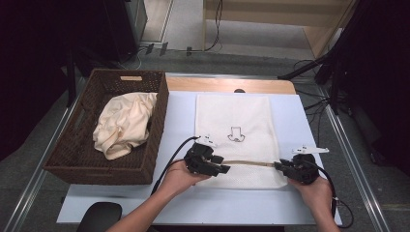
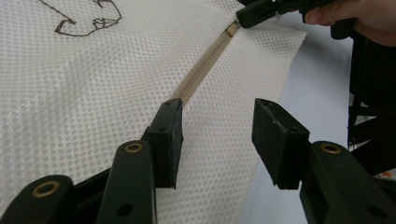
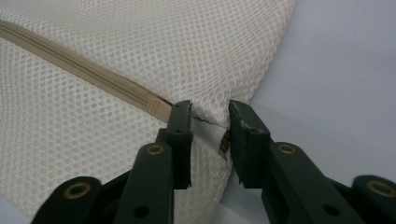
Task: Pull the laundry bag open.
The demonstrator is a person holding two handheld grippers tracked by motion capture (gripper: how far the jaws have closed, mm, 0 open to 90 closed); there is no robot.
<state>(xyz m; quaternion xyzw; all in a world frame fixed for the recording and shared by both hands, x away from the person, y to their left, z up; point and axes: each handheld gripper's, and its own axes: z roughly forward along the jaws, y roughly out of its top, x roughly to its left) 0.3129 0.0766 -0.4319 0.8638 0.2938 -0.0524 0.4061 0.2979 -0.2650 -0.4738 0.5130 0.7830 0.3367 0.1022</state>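
Now the right gripper [image 3: 210,112] pinches the corner of the white mesh bag [image 1: 232,116] at the end of its tan zipper [image 3: 84,74]. Farther along that zipper, the left gripper [image 2: 217,123] stands half open over the mesh, gripping nothing.

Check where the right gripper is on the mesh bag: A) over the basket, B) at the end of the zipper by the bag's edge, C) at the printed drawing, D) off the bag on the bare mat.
B: in the right gripper view the right gripper pinches a fold of the mesh bag just where the zipper ends.
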